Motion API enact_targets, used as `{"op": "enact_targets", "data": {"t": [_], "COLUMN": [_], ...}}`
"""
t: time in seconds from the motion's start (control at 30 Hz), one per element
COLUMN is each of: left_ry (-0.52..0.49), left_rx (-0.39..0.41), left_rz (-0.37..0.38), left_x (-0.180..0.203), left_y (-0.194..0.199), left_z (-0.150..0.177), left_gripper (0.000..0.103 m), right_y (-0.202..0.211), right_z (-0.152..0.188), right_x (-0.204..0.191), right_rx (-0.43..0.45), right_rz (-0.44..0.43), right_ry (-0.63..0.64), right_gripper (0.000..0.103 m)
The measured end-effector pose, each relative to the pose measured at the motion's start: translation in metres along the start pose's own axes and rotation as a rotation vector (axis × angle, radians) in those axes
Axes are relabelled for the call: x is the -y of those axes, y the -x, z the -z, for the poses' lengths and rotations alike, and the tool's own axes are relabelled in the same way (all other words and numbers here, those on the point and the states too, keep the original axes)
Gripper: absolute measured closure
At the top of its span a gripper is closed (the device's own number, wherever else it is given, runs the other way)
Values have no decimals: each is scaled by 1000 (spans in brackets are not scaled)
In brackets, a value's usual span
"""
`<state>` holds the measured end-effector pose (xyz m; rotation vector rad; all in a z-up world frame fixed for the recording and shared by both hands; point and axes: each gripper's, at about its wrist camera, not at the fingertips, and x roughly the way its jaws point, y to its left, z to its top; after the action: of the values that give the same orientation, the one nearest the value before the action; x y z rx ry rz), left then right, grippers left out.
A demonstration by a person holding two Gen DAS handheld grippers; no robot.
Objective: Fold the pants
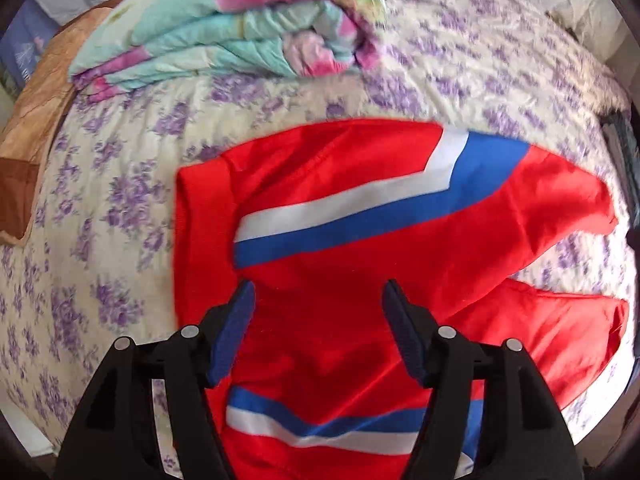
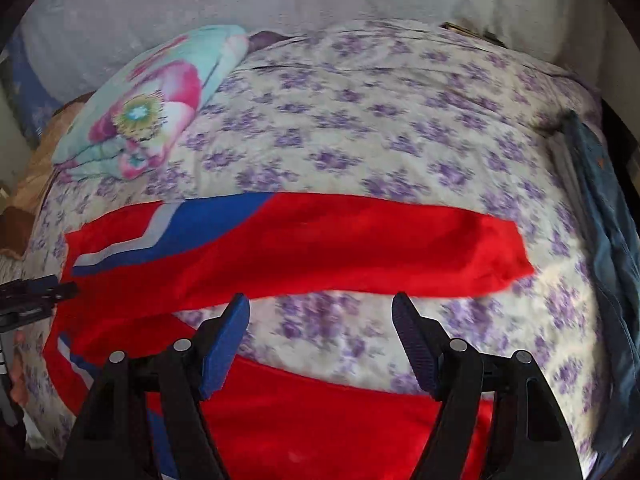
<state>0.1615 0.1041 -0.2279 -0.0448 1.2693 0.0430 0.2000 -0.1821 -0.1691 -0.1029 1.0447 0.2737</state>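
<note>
Red pants (image 1: 340,248) with white and blue side stripes lie spread flat on the bed, waistband to the left, the two legs parted and running right. My left gripper (image 1: 318,296) hangs open over the seat of the pants, nothing between its blue pads. In the right wrist view the far leg (image 2: 320,248) stretches across the bed and the near leg (image 2: 320,412) lies under the camera. My right gripper (image 2: 320,312) is open above the bare gap of bedspread between the legs. The left gripper (image 2: 36,296) shows at the left edge of that view, by the waistband.
The bed carries a cream bedspread (image 1: 120,184) with purple flowers. A folded turquoise and pink quilt (image 1: 224,28) lies at the back left. Blue denim cloth (image 2: 604,232) lies along the right edge. A brown blanket (image 1: 24,152) hangs at the left side.
</note>
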Motion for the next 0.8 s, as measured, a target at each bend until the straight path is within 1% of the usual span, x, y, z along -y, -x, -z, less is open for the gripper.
{"op": "enact_targets", "data": {"t": [0.03,0.07,0.1,0.17,0.2,0.27,0.4,0.47,0.53,0.57,0.63,0.67,0.7,0.77,0.8], "left_ry": [-27,-45,-28,31,59,61,51,55,53,51,44,40,33,2,-14], "left_rx": [-41,-68,-28,-55,-71,-82,-82,-92,-103,-111,-137,-141,-129,-83,-63], "left_rz": [-23,-42,-46,3,28,38,25,31,34,36,43,43,36,1,-18], "left_x": [5,8,6,-3,-8,-9,-6,-6,-6,-7,-8,-13,-21,-30,-37], "left_y": [-18,-34,-34,-37,-37,-37,-38,-38,-40,-40,-36,-31,-23,-6,1], "left_z": [0,3,4,3,2,3,5,5,4,3,-2,-9,-20,-30,-38], "left_gripper": [39,34,26,25,25,25,25,25,25,25,28,31,31,30,30], "right_y": [-10,-20,-31,-54,-66,-88,-131,-152,-170,-174,-170,-167,-164,-161,-160], "right_z": [-11,-20,-28,-40,-47,-63,-91,-97,-96,-94,-92,-93,-95,-97,-95], "right_x": [-16,-31,-43,-59,-64,-69,-75,-79,-79,-79,-80,-79,-76,-70,-70], "right_rx": [-11,-21,-28,-49,-65,-97,-198,-267,-343,-348,-316,-304,-298,-300,-300], "right_rz": [-30,-34,-16,17,12,-39,-120,-145,-187,-198,-213,-226,-233,-259,-259], "right_ry": [71,143,212,326,363,412,481,526,526,514,520,511,486,447,436], "right_gripper": [25,23,22,22,22,22,22,22,22,23,36,56,76,91,94]}}
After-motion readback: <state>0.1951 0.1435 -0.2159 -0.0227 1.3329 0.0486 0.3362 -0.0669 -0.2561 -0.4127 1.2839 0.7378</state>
